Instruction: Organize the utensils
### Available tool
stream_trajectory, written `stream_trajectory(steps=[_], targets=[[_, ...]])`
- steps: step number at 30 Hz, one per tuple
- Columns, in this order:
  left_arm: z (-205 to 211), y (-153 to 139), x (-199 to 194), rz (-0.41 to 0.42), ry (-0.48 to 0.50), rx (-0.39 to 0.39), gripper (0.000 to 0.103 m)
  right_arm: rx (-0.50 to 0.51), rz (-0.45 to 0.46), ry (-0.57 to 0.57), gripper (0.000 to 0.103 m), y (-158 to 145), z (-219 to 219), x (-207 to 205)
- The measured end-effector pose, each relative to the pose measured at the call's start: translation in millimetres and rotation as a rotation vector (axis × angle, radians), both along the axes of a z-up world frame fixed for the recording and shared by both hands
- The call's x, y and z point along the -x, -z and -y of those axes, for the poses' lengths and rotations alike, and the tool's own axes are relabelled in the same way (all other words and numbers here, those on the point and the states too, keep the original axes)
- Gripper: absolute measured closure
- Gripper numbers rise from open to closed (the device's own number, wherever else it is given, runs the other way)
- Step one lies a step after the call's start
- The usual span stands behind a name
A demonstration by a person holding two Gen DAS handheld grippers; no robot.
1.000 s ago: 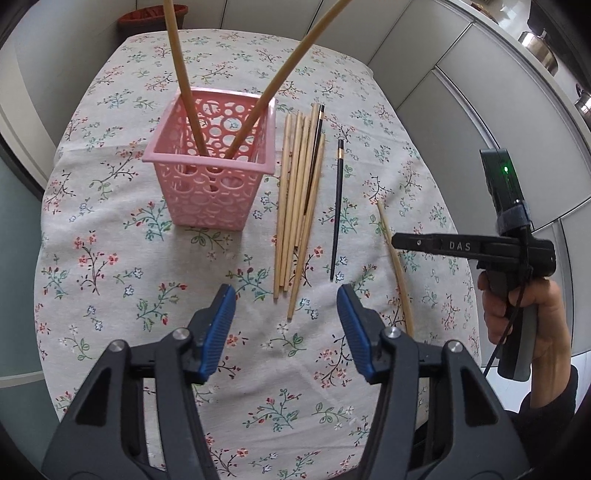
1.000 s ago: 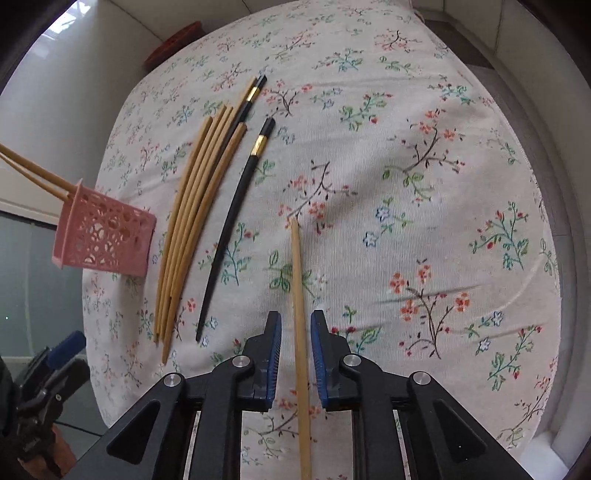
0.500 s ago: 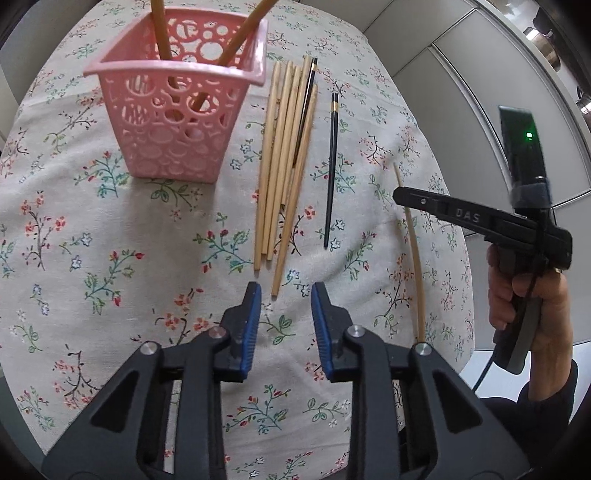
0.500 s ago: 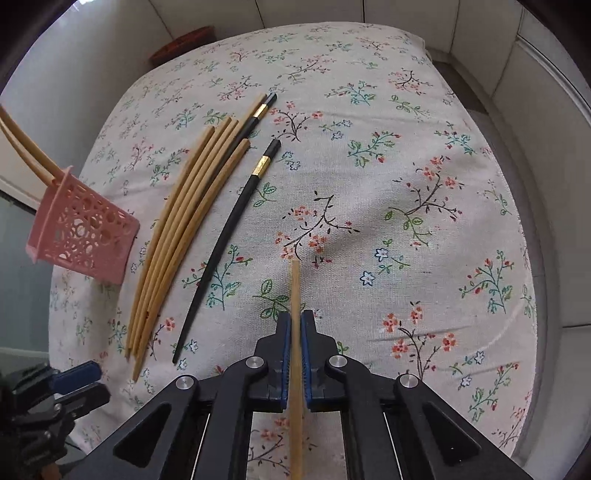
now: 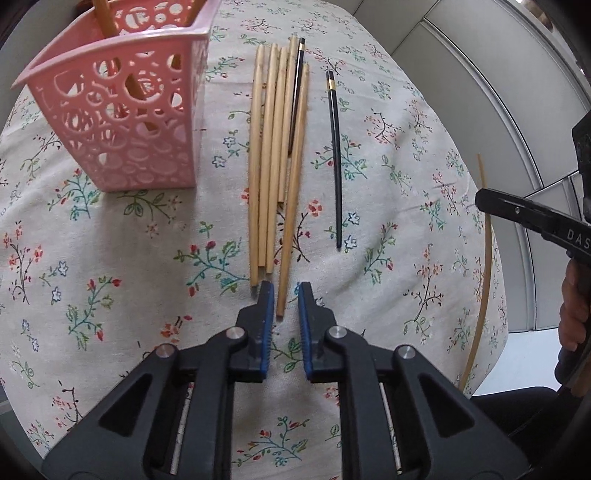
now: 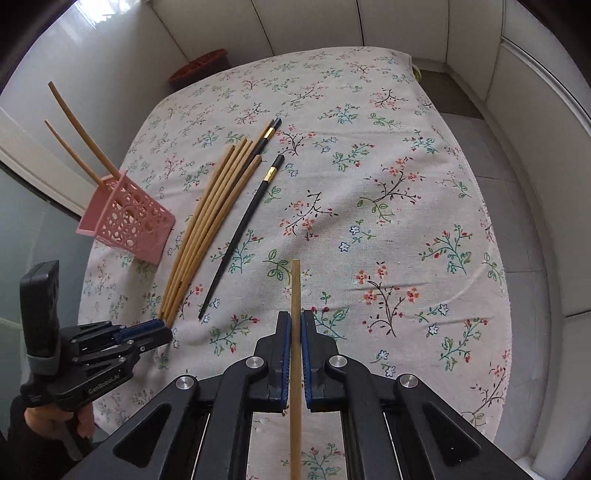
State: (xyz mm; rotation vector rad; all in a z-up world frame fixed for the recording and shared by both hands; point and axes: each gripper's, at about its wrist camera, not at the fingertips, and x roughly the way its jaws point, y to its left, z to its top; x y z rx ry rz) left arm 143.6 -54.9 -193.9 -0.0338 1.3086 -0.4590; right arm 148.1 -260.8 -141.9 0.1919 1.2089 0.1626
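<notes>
With the right tool [image 6: 294, 334] clamped on 1 bamboo chopstick [image 6: 295, 291] above the bench [image 6: 406, 184], the left tool [image 5: 286, 301] is closing around another's tip [image 5: 282, 306]; next, both need carrying to the pink basket [image 5: 122, 122].

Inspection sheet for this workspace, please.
Surface: floral tablecloth, flat.
Job's things: pink basket holding two bamboo chopsticks; loose bamboo bundle beside it; black chopstick lying apart.
Clutter: red-brown dish at the far edge.
Grippers: left gripper closing, a bundle tip between its jaws; right gripper shut on one bamboo chopstick.
Cables: nothing seen.
Surroundings: white panels.
</notes>
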Motion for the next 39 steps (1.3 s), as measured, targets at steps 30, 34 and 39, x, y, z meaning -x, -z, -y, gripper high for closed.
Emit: stream_trajectory(steps=[30,34,39], targets=[[-29.9,-173.8,79.3,0.788,-0.06,0.087,0.1,0.014,0.412,0.032,0.098,-116.3,-7.2,79.3],[-36.8,-184.4,82.0,0.829,-0.094,0.114,0.1,0.02,0.481,0.019,0.098,-131.6,-14.3,83.8],[-44.0,-200.0,85.8,0.854,-0.123,0.148,0.103,0.016,0.558,0.007,0.098,-149.6,-22.9,87.8]])
